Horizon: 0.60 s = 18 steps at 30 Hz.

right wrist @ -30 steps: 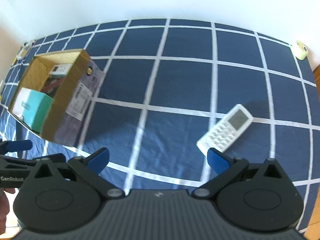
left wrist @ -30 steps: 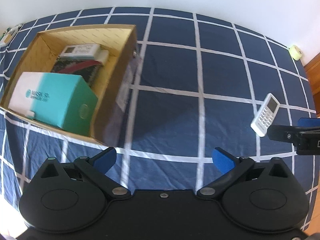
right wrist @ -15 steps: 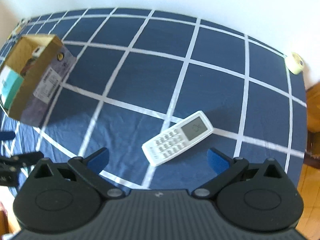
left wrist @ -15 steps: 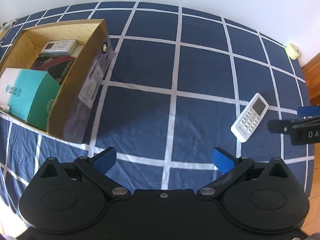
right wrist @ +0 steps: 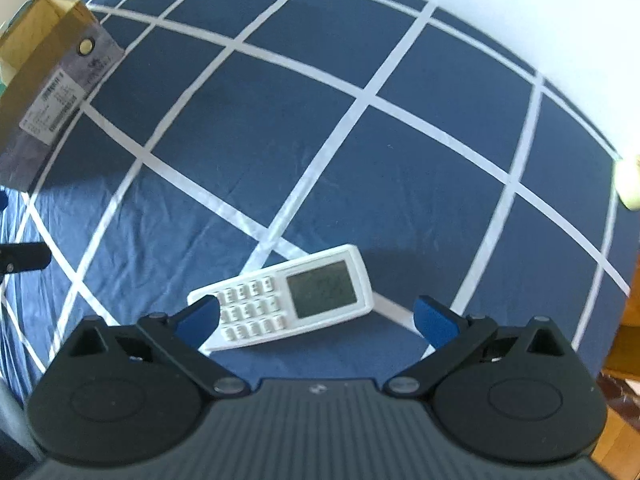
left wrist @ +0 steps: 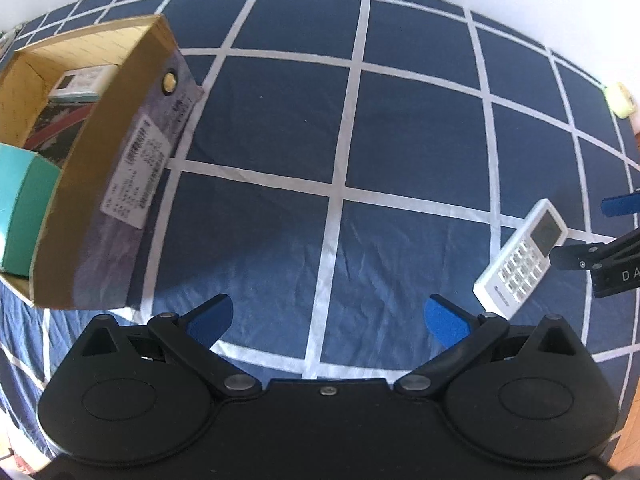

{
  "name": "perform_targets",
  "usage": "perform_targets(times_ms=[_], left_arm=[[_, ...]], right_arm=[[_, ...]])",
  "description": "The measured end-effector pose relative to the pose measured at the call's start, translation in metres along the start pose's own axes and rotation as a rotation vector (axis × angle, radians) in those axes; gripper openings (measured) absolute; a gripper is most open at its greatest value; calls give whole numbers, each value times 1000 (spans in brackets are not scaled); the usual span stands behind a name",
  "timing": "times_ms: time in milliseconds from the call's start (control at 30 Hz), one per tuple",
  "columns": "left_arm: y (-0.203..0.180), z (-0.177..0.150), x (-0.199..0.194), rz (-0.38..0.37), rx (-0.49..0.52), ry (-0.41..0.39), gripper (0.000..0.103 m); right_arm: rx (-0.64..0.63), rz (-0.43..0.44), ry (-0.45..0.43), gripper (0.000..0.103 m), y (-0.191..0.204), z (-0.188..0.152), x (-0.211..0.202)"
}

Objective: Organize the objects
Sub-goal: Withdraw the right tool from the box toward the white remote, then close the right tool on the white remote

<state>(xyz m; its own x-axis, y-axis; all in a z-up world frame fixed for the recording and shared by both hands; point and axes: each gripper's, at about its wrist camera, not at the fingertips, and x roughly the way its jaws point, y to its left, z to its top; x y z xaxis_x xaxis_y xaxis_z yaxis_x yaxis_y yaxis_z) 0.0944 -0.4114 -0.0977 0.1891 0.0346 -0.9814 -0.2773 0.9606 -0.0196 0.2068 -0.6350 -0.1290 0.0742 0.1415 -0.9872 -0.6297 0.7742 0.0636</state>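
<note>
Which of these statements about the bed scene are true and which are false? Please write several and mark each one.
1. The white remote control lies on the blue checked cover, outside the cardboard box. True.
2. The right gripper is shut on the remote control. False: its jaws are open, with the remote lying between them on the cover.
3. The left gripper holds a teal box. False: it is open and holds nothing; the teal box sits inside the cardboard box.
4. A paper label is on the outside wall of the cardboard box. True.
</note>
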Motion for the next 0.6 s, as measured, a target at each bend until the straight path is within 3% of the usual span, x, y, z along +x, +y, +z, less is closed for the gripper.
perform_targets(times_ms=[367,433,600], left_arm=[[-14,15,34,44,28,70,103],[-15,15,37,46,31,76,103],[-19,16,43,45,42,84,103]], right_arm=[[-112,108,93,99,-8,22,45],[-132,125,100,93,-8,23,49],[-117,167,123,88,-14,25,55]])
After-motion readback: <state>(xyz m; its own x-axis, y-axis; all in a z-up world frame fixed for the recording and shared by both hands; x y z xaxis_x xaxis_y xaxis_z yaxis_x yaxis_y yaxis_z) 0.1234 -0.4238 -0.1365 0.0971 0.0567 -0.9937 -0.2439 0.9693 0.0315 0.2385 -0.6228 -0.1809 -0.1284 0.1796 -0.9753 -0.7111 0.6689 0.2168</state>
